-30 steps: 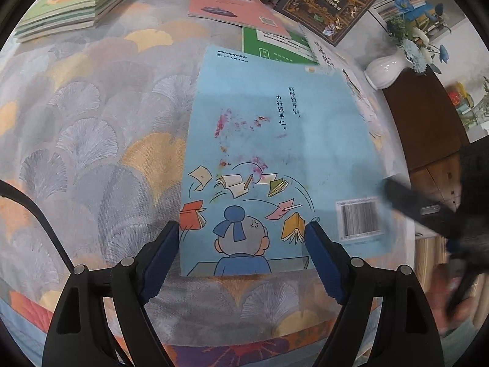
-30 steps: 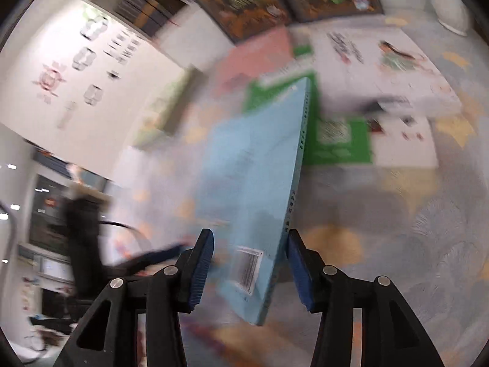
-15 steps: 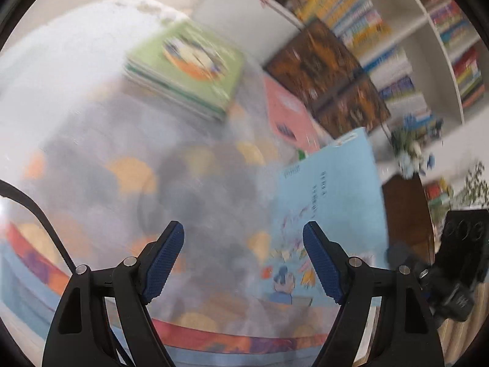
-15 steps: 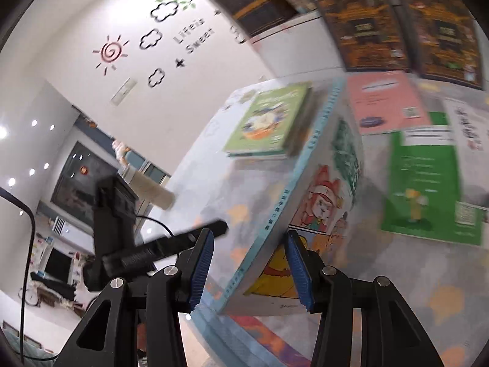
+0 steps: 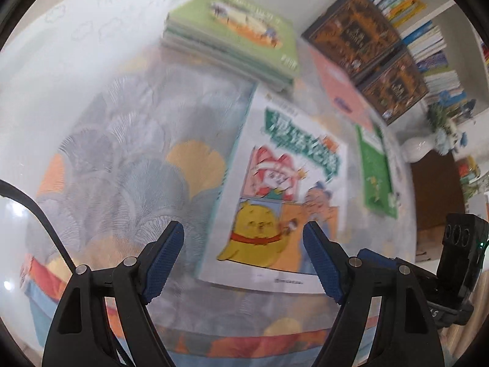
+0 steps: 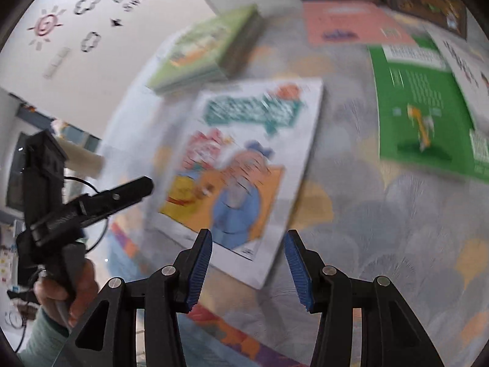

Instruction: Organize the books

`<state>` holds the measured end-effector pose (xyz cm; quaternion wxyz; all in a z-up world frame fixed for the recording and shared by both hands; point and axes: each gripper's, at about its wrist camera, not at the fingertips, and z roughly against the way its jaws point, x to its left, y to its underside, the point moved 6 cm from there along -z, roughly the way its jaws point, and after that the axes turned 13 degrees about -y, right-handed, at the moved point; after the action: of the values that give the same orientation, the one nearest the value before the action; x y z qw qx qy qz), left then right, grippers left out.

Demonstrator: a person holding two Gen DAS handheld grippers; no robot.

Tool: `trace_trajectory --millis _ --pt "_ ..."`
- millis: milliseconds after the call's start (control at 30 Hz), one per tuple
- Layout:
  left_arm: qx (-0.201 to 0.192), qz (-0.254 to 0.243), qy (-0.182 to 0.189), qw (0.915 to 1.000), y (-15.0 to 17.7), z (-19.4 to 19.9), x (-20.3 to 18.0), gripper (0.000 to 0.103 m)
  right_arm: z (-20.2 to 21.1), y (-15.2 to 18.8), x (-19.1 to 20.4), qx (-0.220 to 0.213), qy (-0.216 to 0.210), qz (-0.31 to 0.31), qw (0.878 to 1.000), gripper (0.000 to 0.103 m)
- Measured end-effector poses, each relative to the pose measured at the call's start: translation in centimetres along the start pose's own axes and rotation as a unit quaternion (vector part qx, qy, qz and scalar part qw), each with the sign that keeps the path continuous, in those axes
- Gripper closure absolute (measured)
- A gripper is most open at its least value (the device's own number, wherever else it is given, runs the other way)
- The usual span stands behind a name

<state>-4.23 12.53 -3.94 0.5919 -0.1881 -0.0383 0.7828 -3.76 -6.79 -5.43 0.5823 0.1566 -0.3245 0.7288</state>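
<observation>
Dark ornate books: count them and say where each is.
2. One dark book sits just beyond the pink book; the other dark book adjoins it, nearer the vase. More may be hidden.

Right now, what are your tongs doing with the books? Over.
Both tongs, left and right, open, empty. Cartoon book flat on tablecloth, front up, near green stack. Nothing between them.

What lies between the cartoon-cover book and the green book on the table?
Only bare patterned tablecloth separates the cartoon-cover book from the green book; the right wrist view shows it best.
</observation>
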Motion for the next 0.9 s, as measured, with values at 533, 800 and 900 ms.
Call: trace_trajectory --millis 533,800,900 --pt "-0.001 -0.163 -0.040 0.9857 1.2 -1.3 -2.7 0.042 -2.5 0.6 -0.9 -0.039 0.058 0.004 0.998 0.074" --pt "0.028 -0.038 0.128 0.9906 -0.6 1.2 -0.4 0.042 -2.3 1.3 -1.7 -0.059 0.028 -0.024 0.998 0.074" --pt "0.024 -0.030 0.148 0.9882 -0.6 1.6 -0.7 0.041 -2.1 1.3 -2.0 -0.059 0.015 -0.037 0.997 0.074"
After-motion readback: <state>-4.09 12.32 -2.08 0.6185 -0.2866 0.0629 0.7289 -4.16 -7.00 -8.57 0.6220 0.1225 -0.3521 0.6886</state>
